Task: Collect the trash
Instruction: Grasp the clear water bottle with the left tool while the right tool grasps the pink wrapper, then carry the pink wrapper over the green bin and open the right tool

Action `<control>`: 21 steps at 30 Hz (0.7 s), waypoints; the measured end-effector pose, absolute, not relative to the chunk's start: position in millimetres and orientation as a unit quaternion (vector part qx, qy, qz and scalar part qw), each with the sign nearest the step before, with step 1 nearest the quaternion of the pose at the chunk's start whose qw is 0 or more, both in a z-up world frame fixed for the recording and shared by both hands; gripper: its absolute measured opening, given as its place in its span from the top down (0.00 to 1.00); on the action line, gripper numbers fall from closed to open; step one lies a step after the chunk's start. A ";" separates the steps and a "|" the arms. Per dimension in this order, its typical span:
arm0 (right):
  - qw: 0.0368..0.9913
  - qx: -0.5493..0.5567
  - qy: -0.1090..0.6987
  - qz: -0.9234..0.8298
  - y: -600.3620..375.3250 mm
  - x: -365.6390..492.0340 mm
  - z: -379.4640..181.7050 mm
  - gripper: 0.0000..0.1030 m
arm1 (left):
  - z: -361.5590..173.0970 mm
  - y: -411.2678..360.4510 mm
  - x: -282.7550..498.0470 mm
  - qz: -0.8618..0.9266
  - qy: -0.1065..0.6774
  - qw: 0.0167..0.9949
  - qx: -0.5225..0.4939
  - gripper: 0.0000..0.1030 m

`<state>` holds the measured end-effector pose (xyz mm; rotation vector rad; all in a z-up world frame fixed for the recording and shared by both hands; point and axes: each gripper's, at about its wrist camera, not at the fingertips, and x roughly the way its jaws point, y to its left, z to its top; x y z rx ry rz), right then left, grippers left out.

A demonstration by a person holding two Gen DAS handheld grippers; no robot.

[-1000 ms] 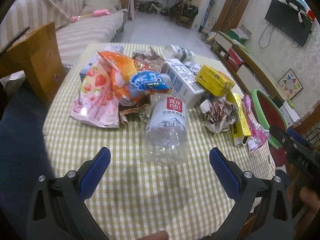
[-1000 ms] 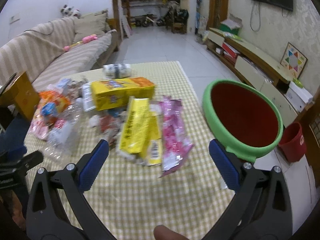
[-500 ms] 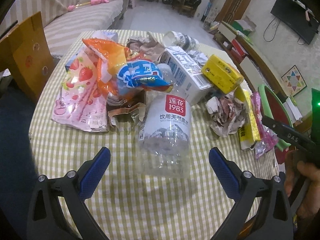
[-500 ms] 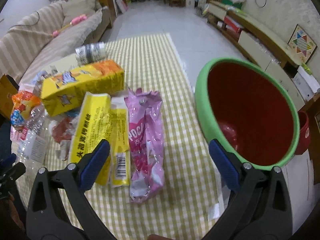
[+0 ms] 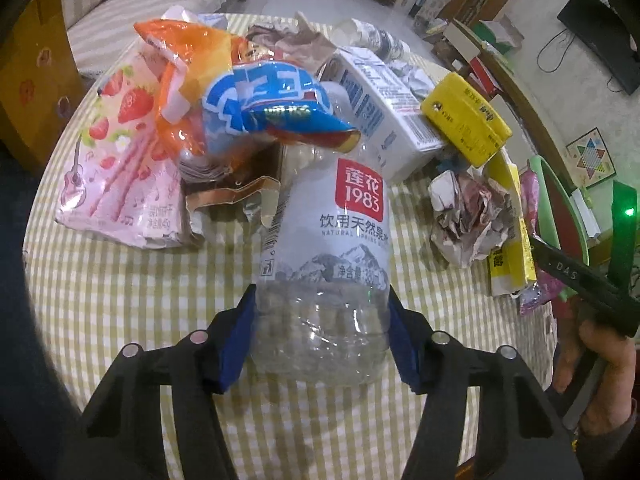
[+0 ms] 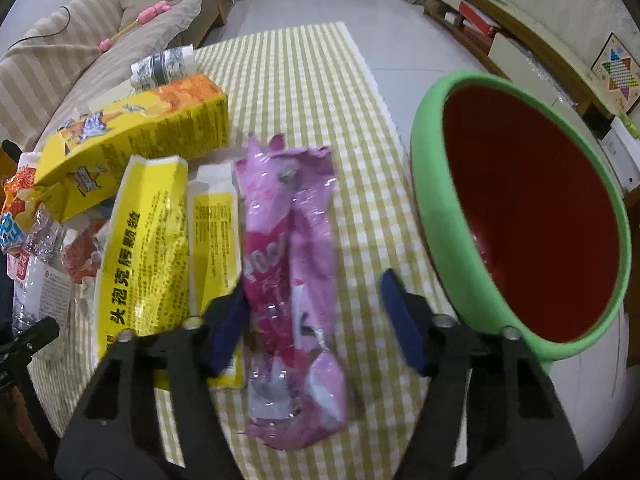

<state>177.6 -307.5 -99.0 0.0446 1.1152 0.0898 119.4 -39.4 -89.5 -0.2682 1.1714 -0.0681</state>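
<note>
A clear plastic water bottle [image 5: 324,240] with a red label lies on the checked tablecloth [image 5: 120,300], its neck under a blue snack bag [image 5: 272,100]. My left gripper [image 5: 322,336] is closing, and both blue pads press the sides of the bottle's base. In the right wrist view a pink snack wrapper [image 6: 292,240] lies flat beside a green bin with a red inside [image 6: 432,216]. My right gripper [image 6: 316,320] straddles the wrapper's near half with its jaws closing. The left pad touches the wrapper's edge and the right pad stands clear of it.
Other trash crowds the table: yellow sachets [image 6: 144,248], a yellow box [image 6: 140,132], a white carton [image 5: 384,108], crumpled paper [image 5: 468,216], an orange bag [image 5: 188,52], a pink strawberry packet [image 5: 120,168] and a paper cup [image 6: 164,68]. A sofa stands beyond.
Both grippers came down and forward over the table. The left jaws went from wide open to pressing the bottle's base. The right jaws narrowed around the pink wrapper.
</note>
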 end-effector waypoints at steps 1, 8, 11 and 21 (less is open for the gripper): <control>0.848 0.018 0.528 0.042 -306.4 177.3 -98.9 0.55 | -89.5 -40.8 120.0 -0.032 0.550 0.825 -0.123 0.45; 0.852 0.033 0.521 0.043 -317.0 171.2 -91.2 0.66 | -82.9 -41.3 115.3 -0.039 0.545 0.829 -0.119 0.45; 0.857 0.032 0.512 0.045 -317.7 166.0 -82.4 0.69 | -74.3 -36.4 109.1 -0.042 0.538 0.834 -0.117 0.46; 0.874 0.027 0.483 0.054 -311.8 153.2 -53.6 0.72 | -43.0 -36.6 86.5 -0.050 0.506 0.854 -0.109 0.46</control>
